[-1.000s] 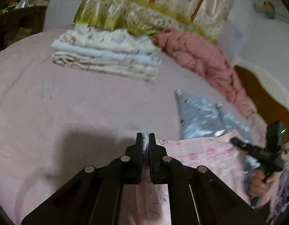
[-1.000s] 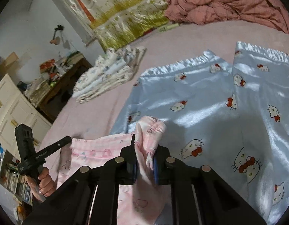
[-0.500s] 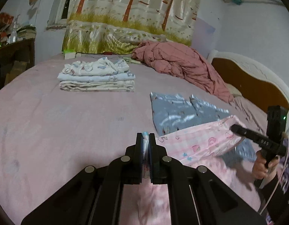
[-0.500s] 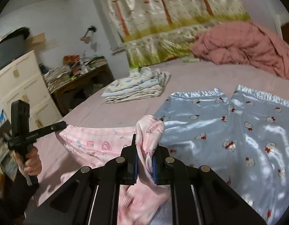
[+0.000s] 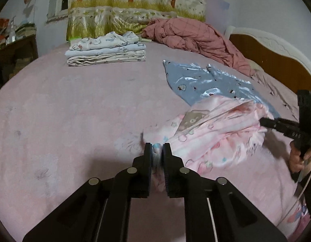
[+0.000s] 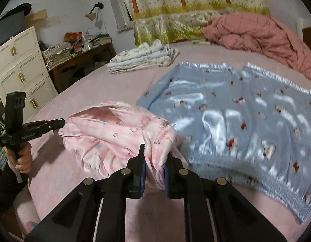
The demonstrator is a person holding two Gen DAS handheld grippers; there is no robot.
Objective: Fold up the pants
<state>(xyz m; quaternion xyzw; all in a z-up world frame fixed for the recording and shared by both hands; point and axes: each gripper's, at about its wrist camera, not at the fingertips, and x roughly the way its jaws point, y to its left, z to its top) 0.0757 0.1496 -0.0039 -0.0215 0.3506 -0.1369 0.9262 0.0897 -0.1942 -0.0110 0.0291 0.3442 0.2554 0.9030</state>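
The pink pants (image 5: 220,133) are bunched up on the pink bedsheet (image 5: 74,111), stretched btwn the two grippers, w/ one end draped over the edge of the blue satin pants (image 6: 236,121) that lie spread flat beside them. The left gripper (image 5: 157,151) has a thin bit of the pink fabric btwn its fingers, and the jaws are opening a little, gap narrow, cloth in there but the grip looks to be easing off. The right gripper (image 6: 154,157) is clamped on a thick wad of the pink pants, jaws narrow w/ the fabric bulging out above the pads. In each wrist view you can see the other gripper held by a hand (image 6: 24,159) off to the side. Farther back on the bed there's a stack of folded clothes (image 5: 107,48), a rumpled reddish quilt (image 5: 199,38) near the headboard (image 5: 276,60), and a tree-print curtain (image 5: 135,6) behind. A desk (image 6: 80,60) w/ clutter and a white cabinet (image 6: 20,70) are off at the side of the room.
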